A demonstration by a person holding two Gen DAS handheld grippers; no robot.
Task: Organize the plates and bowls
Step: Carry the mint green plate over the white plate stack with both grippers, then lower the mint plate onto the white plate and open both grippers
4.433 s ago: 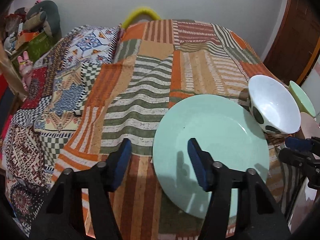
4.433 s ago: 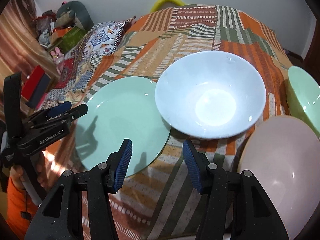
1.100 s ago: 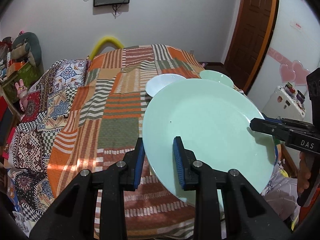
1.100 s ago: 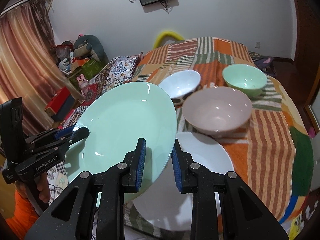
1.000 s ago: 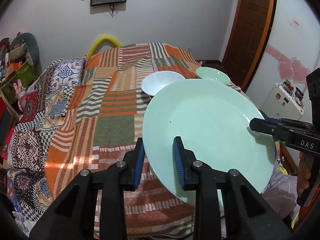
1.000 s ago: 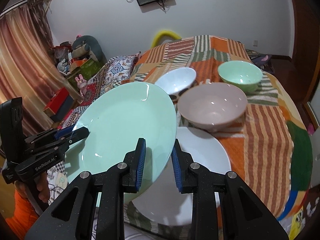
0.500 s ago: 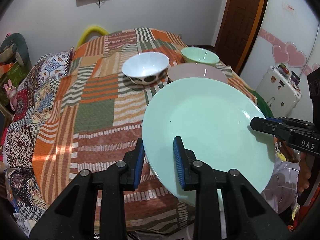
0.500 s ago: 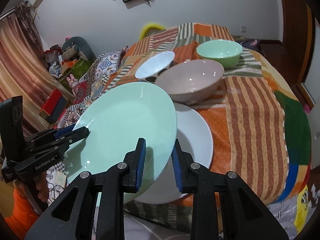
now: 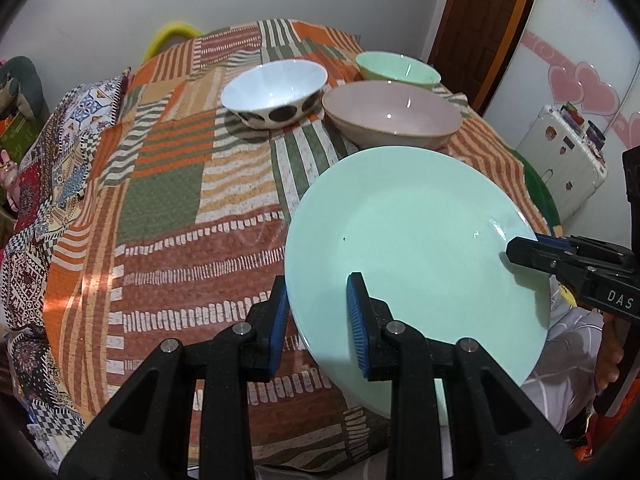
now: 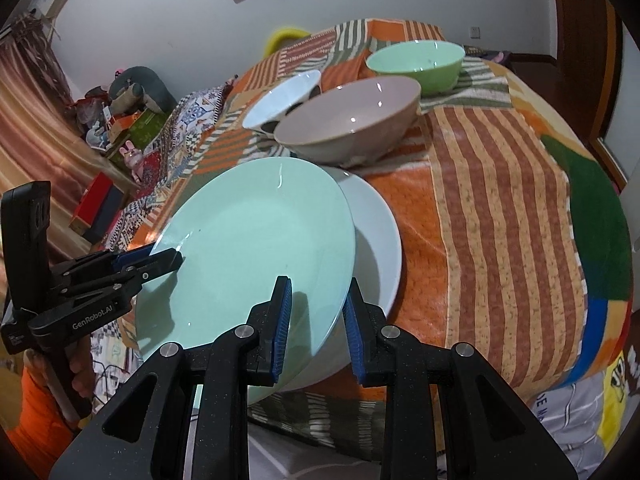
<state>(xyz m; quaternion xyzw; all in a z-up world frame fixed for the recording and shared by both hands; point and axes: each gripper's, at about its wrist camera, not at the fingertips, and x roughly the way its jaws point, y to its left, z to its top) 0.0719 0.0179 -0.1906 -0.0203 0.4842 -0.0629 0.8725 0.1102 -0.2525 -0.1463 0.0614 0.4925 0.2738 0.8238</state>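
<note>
Both grippers carry one mint green plate (image 9: 416, 240) between them. My left gripper (image 9: 316, 292) is shut on its near left rim, and my right gripper (image 10: 318, 292) is shut on the opposite rim. Each shows in the other's view: the right gripper (image 9: 520, 254) and the left gripper (image 10: 168, 258). The green plate (image 10: 256, 240) hangs tilted just over a white plate (image 10: 380, 240) lying near the table's front edge. Behind stand a white bowl with black dots (image 9: 274, 92), a beige-pink bowl (image 9: 390, 114) and a green bowl (image 9: 396, 66).
A striped patchwork cloth (image 9: 168, 200) covers the table and hangs over its edges. A wooden door (image 9: 480, 20) and a white case (image 9: 560, 160) stand on the right. Toys and boxes (image 10: 120, 120) crowd the left, and a sleeve (image 10: 32, 420) shows.
Both grippers have sunk toward the table with the green plate held between them. The bowls and the white plate now look closer and lower in both views.
</note>
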